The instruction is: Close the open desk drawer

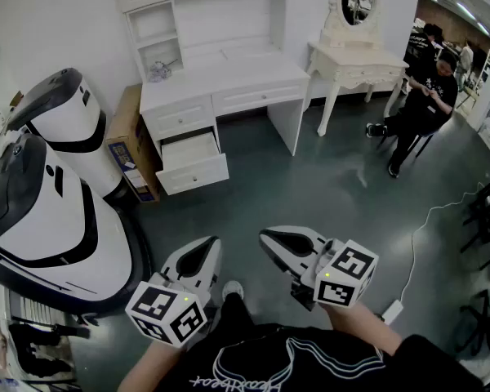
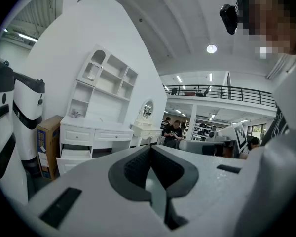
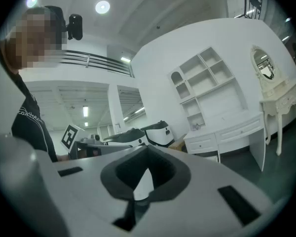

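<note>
The person stands out on the dark floor point(image 1: 310, 186), well back from the white table point(image 1: 229, 76) against the wall. The left tongs point(image 1: 213, 242) and right tongs point(image 1: 266, 236) are held side by side at waist height, both pointing toward the table.

Each pair is pressed together at the tips with nothing between them. The left gripper view shows the left tongs point(image 2: 150, 148) meeting in a closed point, and the right gripper view shows the same for the right tongs point(image 3: 147, 149).

The drawer point(image 1: 192, 160) sits under the table's left end, below a closed one, and is pulled out, its front well clear of the table. It looks empty, though it is too far off to be sure.

A cardboard box point(image 1: 129, 141) stands just beside the table's left end, and two big white-and-black machines point(image 1: 57, 211) stand left of that. To the right of the table is a dressing table point(image 1: 355, 60) with an oval mirror. A person point(image 1: 420, 104) sits on a chair near it.
</note>
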Demonstrator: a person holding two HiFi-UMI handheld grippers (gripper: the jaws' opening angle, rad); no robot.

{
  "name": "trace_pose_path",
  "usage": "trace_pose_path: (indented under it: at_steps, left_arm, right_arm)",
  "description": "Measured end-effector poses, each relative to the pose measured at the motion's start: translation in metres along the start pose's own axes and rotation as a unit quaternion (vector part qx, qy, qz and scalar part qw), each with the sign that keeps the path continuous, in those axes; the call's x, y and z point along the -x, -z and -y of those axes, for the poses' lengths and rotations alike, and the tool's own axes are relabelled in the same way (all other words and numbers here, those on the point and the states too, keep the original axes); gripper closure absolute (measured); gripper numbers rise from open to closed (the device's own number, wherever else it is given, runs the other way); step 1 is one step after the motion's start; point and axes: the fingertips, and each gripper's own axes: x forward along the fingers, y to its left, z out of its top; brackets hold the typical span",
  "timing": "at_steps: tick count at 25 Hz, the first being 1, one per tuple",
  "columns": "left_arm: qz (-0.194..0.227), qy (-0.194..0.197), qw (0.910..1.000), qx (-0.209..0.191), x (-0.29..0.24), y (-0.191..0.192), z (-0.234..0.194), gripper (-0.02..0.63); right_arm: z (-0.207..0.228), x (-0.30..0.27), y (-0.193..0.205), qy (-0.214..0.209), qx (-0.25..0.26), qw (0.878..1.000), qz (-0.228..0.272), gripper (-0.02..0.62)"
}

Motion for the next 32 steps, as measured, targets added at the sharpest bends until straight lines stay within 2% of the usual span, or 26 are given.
trace_pose_path:
  at_steps: [8, 16, 21, 32]
  left_arm:
    - [0.004, 0.001, 1.0000, 0.002, -0.005, -0.002, -0.018, 0.603]
    - [-0.010, -0.002, 0.9998, 0.020, -0.028, -0.002, -0.058, 0.603]
    - [-0.033, -0.006, 0.9984, 0.045, -0.064, 0.006, -0.103, 0.603]
    - [-0.087, 0.001, 0.9914, 0.097, -0.157, 0.032, -0.224, 0.603]
  right_arm:
    - [0.007, -0.021, 0.003, -0.001, 0.001, 1.000, -0.005, 0.589]
    - [0.042, -0.056, 0.009, 0.000, -0.059, 0.998, -0.011, 0.589]
    - [0.081, -0.092, 0.013, 0.010, -0.079, 0.997, -0.016, 0.589]
    - [0.195, -0.183, 0.043, 0.060, -0.135, 0.987, -0.068, 0.589]
